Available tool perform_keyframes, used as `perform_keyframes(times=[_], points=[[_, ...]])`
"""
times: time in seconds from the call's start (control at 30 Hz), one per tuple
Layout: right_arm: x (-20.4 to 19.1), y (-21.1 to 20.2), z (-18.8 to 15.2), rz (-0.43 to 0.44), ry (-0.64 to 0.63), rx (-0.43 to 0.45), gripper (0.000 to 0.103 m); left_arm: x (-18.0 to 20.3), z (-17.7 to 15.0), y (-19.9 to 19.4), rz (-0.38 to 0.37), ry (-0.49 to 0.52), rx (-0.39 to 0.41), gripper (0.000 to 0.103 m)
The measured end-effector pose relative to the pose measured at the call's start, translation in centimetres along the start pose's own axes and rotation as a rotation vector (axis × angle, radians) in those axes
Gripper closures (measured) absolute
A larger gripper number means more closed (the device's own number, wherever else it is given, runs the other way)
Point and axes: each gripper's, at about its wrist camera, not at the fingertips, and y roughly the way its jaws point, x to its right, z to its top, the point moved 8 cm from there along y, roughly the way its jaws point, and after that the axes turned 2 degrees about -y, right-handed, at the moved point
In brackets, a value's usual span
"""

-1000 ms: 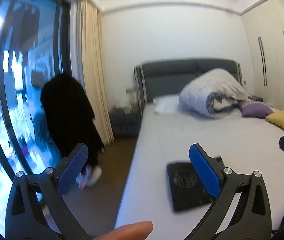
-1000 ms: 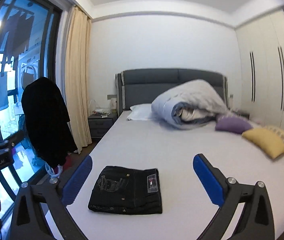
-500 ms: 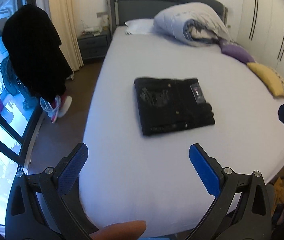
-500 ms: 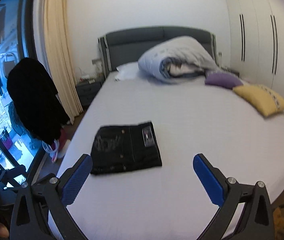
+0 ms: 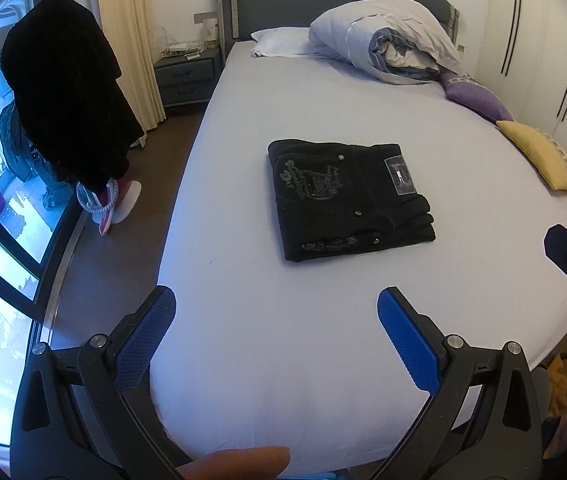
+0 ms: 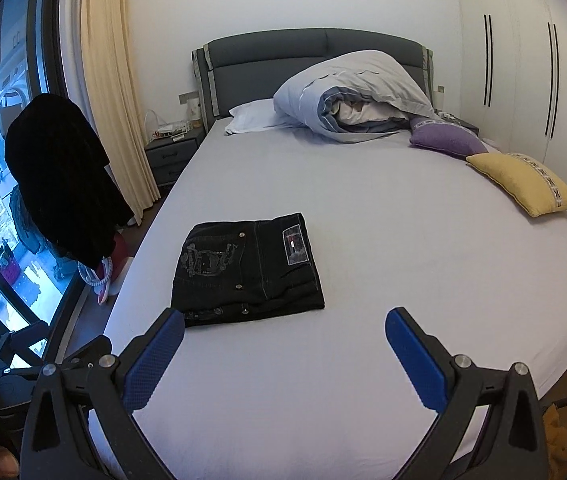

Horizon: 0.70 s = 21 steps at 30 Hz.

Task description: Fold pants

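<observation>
So the pants (image 5: 349, 198) are black denim, and my guess is they're on the heavy, stiff side — thick cloth that holds a crease and won't slide around much on the sheet. Soft enough to bend, but the stacked layers look bulky, so a pinch would need to bite through the whole stack or just peel the top layer. If anything needs tidying, I'd grab at the near corners, where the folded edges are stacked and visible, rather than the flat middle where there's nothing to catch.

Looks-wise: they sit as a compact rectangle, several layers deep, with a grey printed graphic on the left part, a small rectangular label toward the right, and a few metal rivets showing. The edges line up pretty neatly, so I'd say the fold is basically done.

Location: they lie flat on the bed (image 5: 323, 360), on the left half of the pale sheet, well short of the rumpled duvet (image 6: 357, 94) and the purple and yellow cushions up by the headboard.

Both tools are empty — the left gripper (image 5: 277, 314) has its blue pads spread wide over the foot of the bed, and the right gripper (image 6: 285, 334) is spread just as wide, its left pad tip just in front of the pants' near corner but, I think, not touching.
</observation>
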Motion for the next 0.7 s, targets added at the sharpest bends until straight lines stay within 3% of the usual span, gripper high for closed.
perform_keyframes(times=[0.7], points=[[-0.18,0.44,-0.6,0.01,-0.004,-0.03,0.0,-0.2,0.17,0.36,0.001,-0.005,-0.004,0.0]])
